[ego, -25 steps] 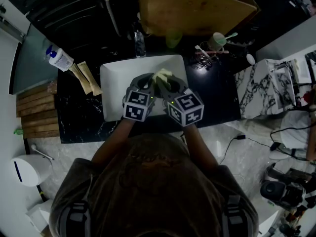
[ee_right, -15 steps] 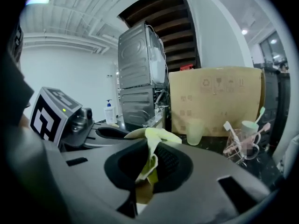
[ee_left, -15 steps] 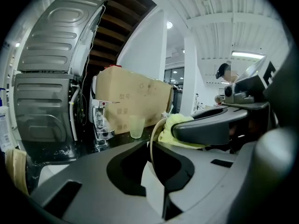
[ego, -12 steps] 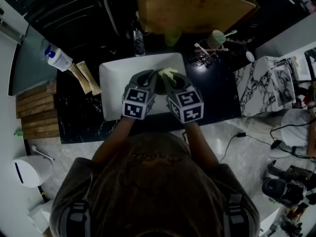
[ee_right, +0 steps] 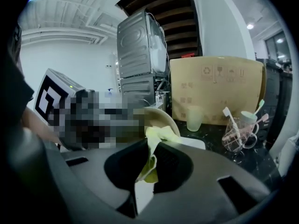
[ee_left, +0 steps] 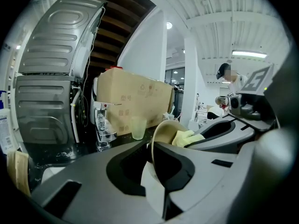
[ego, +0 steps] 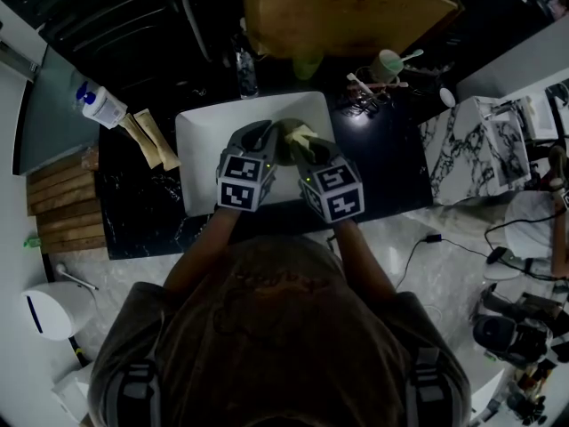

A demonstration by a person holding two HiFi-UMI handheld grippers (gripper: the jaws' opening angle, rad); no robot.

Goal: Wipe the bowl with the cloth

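Note:
Over the white sink (ego: 197,154), my left gripper (ego: 260,139) is shut on the rim of a beige bowl (ee_left: 164,129), which it holds tilted on edge. The left gripper view shows that rim pinched between the jaws of the left gripper (ee_left: 157,158). My right gripper (ego: 299,142) is shut on a pale yellow cloth (ego: 301,134). In the right gripper view the cloth (ee_right: 157,138) hangs from the right gripper (ee_right: 148,166) and its bunched end presses into the bowl (ee_right: 164,117). The cloth (ee_left: 188,137) also shows inside the bowl's mouth.
A chrome faucet (ee_left: 101,123) and a pale green cup (ee_left: 138,128) stand behind the sink. A cardboard box (ego: 348,16) sits at the back. A glass with toothbrushes (ee_right: 239,130) stands to the right on the black counter, and a soap bottle (ego: 105,105) to the left.
The right gripper and cloth have shifted slightly across the bowl's inside. Both grippers stay close together over the sink with the same holds.

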